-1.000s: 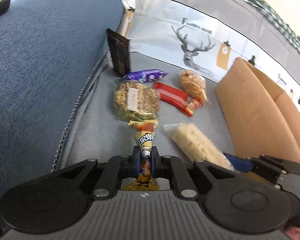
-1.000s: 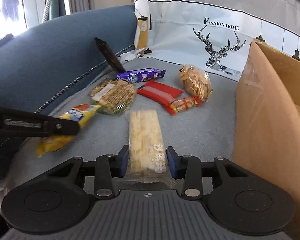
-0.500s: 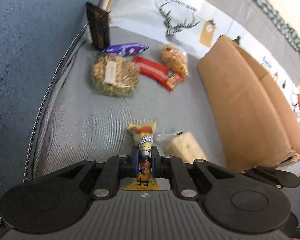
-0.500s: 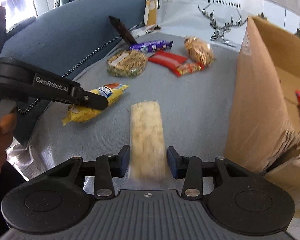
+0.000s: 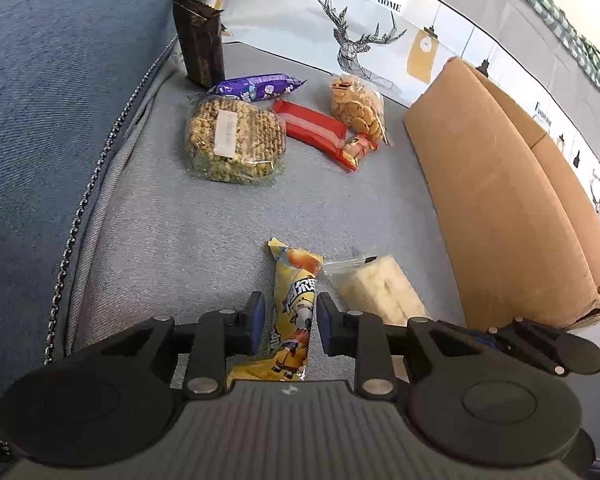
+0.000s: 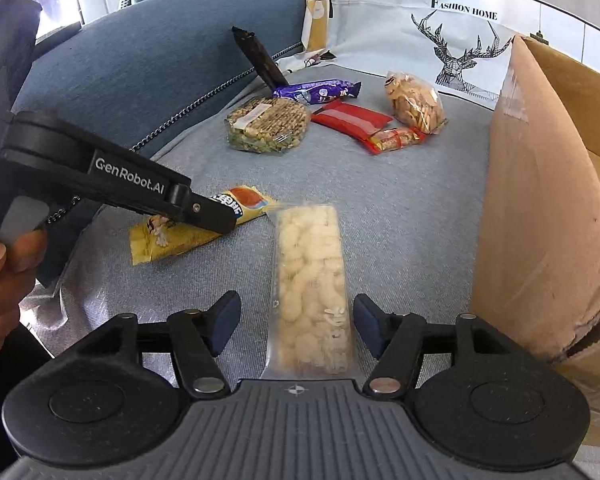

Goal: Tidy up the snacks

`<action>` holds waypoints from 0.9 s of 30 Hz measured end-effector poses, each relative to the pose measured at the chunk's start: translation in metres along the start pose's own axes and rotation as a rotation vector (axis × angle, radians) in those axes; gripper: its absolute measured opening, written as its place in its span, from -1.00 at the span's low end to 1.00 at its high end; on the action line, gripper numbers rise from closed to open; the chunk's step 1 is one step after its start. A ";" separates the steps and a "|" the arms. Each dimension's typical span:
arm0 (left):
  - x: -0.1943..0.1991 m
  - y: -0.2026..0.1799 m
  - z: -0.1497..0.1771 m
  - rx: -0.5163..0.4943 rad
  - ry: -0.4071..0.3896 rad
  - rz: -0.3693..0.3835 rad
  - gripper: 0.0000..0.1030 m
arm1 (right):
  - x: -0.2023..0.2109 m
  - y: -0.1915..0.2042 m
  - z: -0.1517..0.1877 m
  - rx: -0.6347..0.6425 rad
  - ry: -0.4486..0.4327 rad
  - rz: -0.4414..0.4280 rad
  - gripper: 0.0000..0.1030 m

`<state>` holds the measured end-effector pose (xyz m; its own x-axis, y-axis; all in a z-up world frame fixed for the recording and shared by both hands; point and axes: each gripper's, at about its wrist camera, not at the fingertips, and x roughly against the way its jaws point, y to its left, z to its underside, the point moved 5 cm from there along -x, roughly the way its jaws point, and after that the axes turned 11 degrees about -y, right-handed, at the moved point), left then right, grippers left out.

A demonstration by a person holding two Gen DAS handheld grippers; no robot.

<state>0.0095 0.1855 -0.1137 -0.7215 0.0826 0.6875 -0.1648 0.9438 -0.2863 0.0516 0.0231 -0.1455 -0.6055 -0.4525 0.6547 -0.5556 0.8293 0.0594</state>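
Now yellow pkt (image 5: 294, 312) lies btwn open left claw (image 5: 289, 320) pads; untouched

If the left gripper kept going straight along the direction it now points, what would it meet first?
Probably the yellow snack packet, which already lies between the open fingers of the left gripper. Beyond it comes bare cushion, then likely the round cereal cake pack, though depth is hard to judge.

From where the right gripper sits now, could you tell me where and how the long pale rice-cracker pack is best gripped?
Grip the pale rice-cracker pack across its narrow width at the near end, coming straight forward along its length. It lies flat on the grey seat cushion, lengthwise between the open fingers of the right gripper, so its long edges already face the pads. The cardboard box stands apart on the right.
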 end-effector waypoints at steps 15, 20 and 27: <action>-0.008 -0.009 0.003 -0.050 0.030 0.005 -0.40 | -0.003 -0.006 0.001 0.008 -0.005 0.051 0.29; -0.008 -0.011 0.004 -0.068 0.032 0.007 -0.41 | -0.005 -0.008 0.002 0.007 -0.006 0.062 0.13; -0.009 -0.011 0.005 -0.070 0.031 0.011 -0.56 | -0.004 -0.004 0.002 0.032 -0.020 0.058 -0.25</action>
<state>0.0146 0.1729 -0.1201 -0.7014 0.1015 0.7055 -0.1089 0.9629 -0.2468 0.0553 0.0205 -0.1496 -0.6481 -0.4106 0.6414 -0.5373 0.8434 -0.0029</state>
